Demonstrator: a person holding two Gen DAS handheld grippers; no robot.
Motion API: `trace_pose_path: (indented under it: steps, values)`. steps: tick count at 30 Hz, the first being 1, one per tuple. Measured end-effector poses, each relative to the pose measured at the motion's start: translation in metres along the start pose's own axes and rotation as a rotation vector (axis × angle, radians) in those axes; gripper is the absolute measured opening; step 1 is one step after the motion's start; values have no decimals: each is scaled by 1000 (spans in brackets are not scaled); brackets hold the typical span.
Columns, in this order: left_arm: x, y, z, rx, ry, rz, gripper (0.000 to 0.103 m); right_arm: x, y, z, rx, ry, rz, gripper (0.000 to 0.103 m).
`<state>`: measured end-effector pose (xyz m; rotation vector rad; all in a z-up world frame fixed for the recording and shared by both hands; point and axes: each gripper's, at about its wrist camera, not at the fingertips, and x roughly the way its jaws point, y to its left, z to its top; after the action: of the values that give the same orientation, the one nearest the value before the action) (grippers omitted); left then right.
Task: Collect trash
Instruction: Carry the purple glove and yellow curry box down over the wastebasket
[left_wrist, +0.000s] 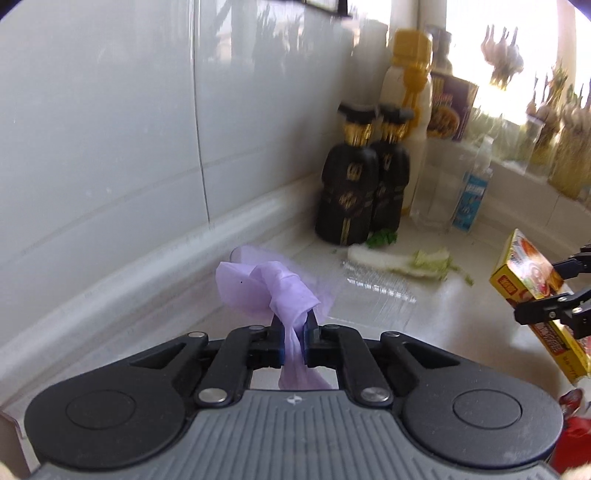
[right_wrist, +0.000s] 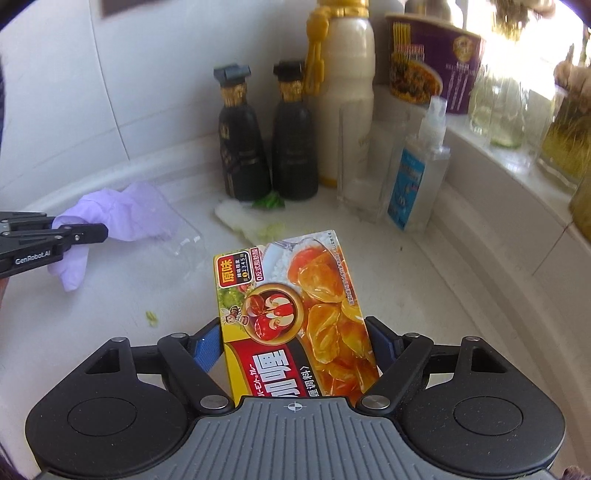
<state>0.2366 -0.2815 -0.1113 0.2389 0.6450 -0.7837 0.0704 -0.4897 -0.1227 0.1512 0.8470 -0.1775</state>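
Trash first: your left gripper (left_wrist: 293, 328) has its jaws clamped tight on the crumpled purple glove (left_wrist: 266, 291), lifted just off the white surface (right_wrist: 110, 302). Your right gripper (right_wrist: 295, 343) has its jaws wide but pressed against both sides of the yellow curry box (right_wrist: 291, 306), which tilts up out of them. Cabbage scraps (left_wrist: 417, 264) and a clear plastic tray (left_wrist: 373, 288) lie in front of the two black bottles (right_wrist: 266, 147).

1. Glossy white wall tiles (left_wrist: 129, 122) rise behind a white counter (right_wrist: 424, 280), a rounded lip along the join.
2. Bright daylight floods in over the window ledge (right_wrist: 491, 155) at the right, washing out that corner.
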Motion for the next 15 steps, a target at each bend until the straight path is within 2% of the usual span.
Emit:
trace_pose_path:
  steps: [8, 15]
  values:
    - [-26, 5, 16, -17, -27, -12, 7, -30, 17, 21, -39, -52, -16, 80]
    - [-51, 10, 12, -20, -31, 11, 7, -53, 40, 30, -74, -69, -20, 80]
